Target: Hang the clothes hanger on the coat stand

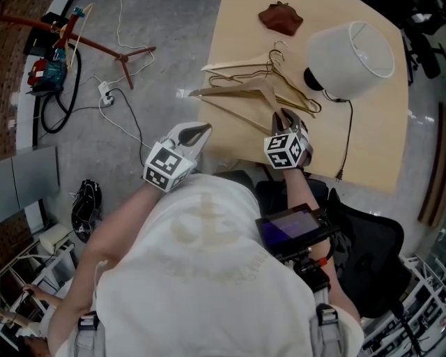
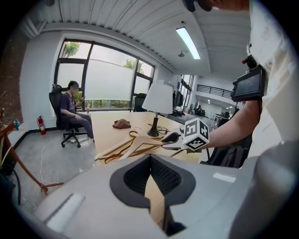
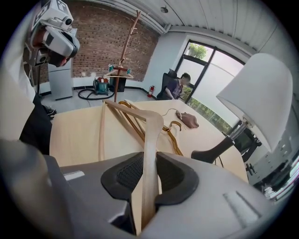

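Several wooden hangers lie in a loose pile on the light wooden table. My right gripper is at the pile's near edge, and its jaws are shut on the arm of the pale top hanger, which runs straight out from between the pads. My left gripper hovers off the table's left edge, its jaws a little apart with nothing between them. The coat stand is far off by the brick wall, with a hanger on it; its legs show on the floor.
A white-shaded lamp stands on the table right of the pile, its cord running to the near edge. A brown pouch lies at the far end. Cables and a power strip cross the floor. A seated person is by the windows.
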Available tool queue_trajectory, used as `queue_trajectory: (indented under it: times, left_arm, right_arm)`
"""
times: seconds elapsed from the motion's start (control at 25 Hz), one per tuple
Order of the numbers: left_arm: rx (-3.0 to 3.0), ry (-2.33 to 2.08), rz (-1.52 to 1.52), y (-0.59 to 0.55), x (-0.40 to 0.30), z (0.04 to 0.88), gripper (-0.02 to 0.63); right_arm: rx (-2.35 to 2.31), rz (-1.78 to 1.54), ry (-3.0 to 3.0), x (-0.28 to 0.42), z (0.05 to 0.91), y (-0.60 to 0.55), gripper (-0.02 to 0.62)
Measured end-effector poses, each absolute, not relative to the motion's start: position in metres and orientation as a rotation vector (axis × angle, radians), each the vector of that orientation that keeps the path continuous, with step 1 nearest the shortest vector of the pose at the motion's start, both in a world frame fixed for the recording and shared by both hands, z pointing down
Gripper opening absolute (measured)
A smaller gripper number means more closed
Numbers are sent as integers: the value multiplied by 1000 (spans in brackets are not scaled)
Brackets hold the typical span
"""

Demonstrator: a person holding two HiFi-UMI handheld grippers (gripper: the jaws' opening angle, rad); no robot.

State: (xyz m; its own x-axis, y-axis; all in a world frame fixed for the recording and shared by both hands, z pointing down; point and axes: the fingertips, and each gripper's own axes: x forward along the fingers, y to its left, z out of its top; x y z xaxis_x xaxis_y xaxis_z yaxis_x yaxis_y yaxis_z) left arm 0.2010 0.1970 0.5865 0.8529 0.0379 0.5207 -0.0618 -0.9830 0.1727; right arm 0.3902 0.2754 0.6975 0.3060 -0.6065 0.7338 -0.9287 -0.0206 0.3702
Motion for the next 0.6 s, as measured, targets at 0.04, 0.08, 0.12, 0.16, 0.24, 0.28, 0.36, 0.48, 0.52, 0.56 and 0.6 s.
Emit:
queue_trajectory:
  times: [0.04,0.08,0.12,0.16,0.24,0.28,0.36,0.48,0.52,0.56,0.6]
  left_arm:
    - [2847,-31,802,196,198,586,2]
    - [2847,-42,798,195,195,585,2]
    - [2844,-53,796,194,191,586,2]
    - [2840,-64,795,193,187,587,2]
    - [2832,-82,787,190,180,588,2]
    - [2829,-87,781,189,177,589,2]
    - [2824,-87,767,188,172,589,2]
    - [2841,-85,723,177,169,584,2]
    - [2852,-87,700,171,168,579,2]
    - [2863,-89,677,166,165,575,2]
    - [2872,-89,657,162,162,571,2]
  right_arm:
    - [1733,468,-1402,389,695,274,98]
    - [1740,458,-1406,388,692,273,98]
    - [1744,445,-1408,386,689,272,98]
    - [1746,433,-1411,384,687,272,98]
    - [1746,410,-1413,380,683,270,98]
    - [1744,397,-1410,378,681,270,98]
    - [1744,375,-1402,373,675,271,98]
    - [1754,332,-1391,367,662,263,98]
    - [1757,312,-1390,364,656,256,98]
    - [1760,294,-1391,361,649,249,98]
    - [1765,282,-1391,357,643,243,98]
